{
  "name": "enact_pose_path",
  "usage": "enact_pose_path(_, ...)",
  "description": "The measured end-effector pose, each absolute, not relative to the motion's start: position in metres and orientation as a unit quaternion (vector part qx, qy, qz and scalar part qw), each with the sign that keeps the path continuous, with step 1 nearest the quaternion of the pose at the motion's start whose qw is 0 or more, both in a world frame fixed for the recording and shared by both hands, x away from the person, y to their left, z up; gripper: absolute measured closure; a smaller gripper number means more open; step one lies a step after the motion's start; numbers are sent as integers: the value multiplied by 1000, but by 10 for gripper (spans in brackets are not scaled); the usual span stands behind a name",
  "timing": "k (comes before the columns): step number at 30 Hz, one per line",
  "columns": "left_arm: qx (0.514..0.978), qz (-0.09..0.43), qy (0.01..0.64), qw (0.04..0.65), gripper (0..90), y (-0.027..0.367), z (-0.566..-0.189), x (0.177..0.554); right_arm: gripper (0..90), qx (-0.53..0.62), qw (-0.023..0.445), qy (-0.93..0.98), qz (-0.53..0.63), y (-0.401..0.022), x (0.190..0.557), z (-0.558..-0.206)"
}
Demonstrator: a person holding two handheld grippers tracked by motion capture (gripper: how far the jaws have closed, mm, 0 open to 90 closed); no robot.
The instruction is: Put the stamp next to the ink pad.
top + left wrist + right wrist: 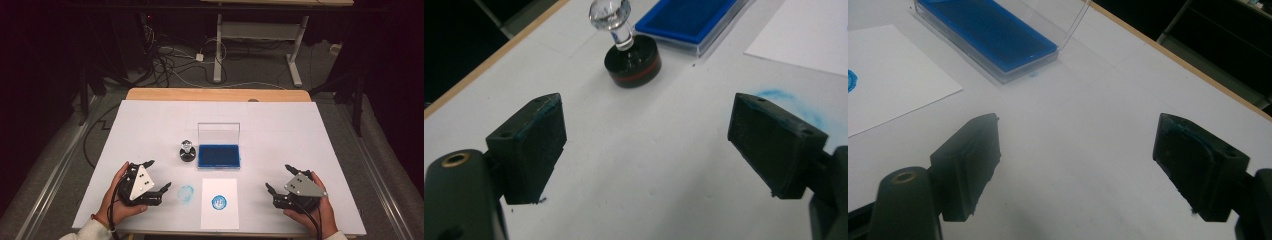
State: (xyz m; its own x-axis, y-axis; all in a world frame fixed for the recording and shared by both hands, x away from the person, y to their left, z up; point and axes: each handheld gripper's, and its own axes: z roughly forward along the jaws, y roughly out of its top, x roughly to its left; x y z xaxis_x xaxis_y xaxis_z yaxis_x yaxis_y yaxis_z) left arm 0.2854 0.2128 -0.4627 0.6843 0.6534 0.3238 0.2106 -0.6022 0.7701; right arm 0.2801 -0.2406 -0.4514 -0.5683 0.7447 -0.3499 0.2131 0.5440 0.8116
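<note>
Right now your left gripper (159, 176) and right gripper (278, 179) rest wide open and empty, because the stamp (187, 150) stands beside the ink pad (218, 156), and the paper (219, 216) has a blue mark.

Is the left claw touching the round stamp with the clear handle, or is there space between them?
Apart. In the left gripper view the left claw stands open, and bare white table lies between it and the stamp. The high view shows the same gap.

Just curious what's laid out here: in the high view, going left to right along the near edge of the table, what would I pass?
Left claw → blue ink smudge → stamped paper sheet → right claw.
</note>
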Motion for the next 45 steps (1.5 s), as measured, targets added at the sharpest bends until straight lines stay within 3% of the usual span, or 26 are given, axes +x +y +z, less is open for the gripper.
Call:
enact_pose_path(12, 857, 275, 277, 338, 156, 230, -480, 276, 191, 308, 359, 799, 371, -245, 280, -452)
enact_pose_path(45, 860, 288, 265, 328, 156, 225, -479, 273, 188, 302, 358, 804, 366, -243, 279, -453)
